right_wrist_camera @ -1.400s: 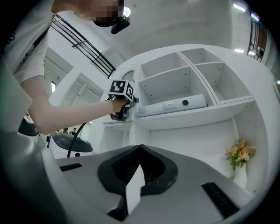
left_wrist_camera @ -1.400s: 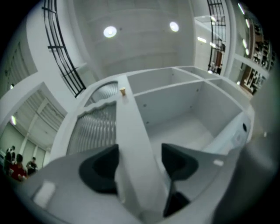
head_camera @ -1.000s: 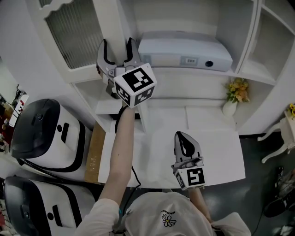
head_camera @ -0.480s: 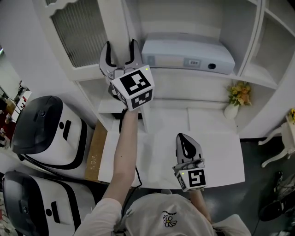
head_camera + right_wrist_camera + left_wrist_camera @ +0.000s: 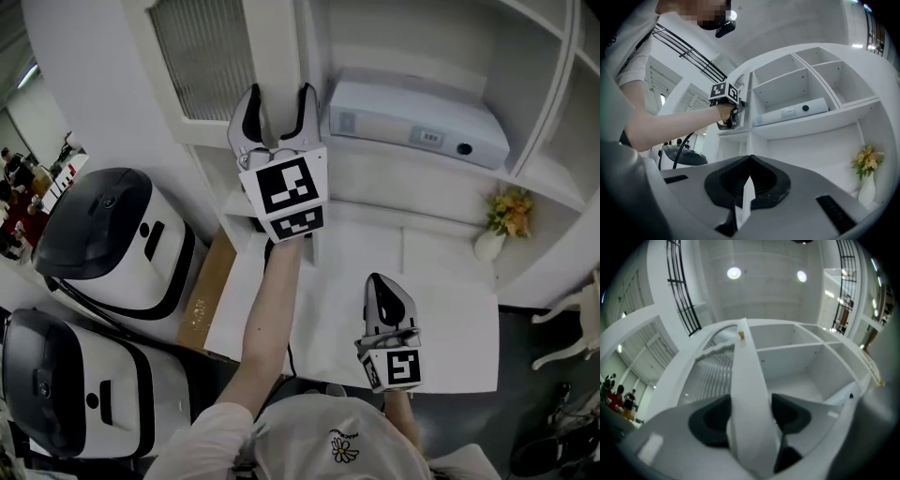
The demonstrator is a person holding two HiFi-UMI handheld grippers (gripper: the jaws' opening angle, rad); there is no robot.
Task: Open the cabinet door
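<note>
Cabinet door (image 5: 208,62): white frame, ribbed pane, at 11 o'clock, standing ajar. Left gripper (image 5: 275,101) clamps its free edge. Right gripper (image 5: 381,284) at 5 o'clock, jaws together, empty, over white table (image 5: 450,323). Flower vase (image 5: 489,242) at 3 o'clock.

Cabinet door (image 5: 272,56) showing smooth white paint, satin sheen; its panel (image 5: 202,66) looking ribbed, translucent. Left tongs (image 5: 277,96) wearing matt black pads (image 5: 711,420) on grey plastic. Appliances (image 5: 103,244) gleaming in glossy black-and-white plastic. Box (image 5: 208,291) looking like matt brown cardboard. Vase (image 5: 487,246) shining smooth white.
</note>
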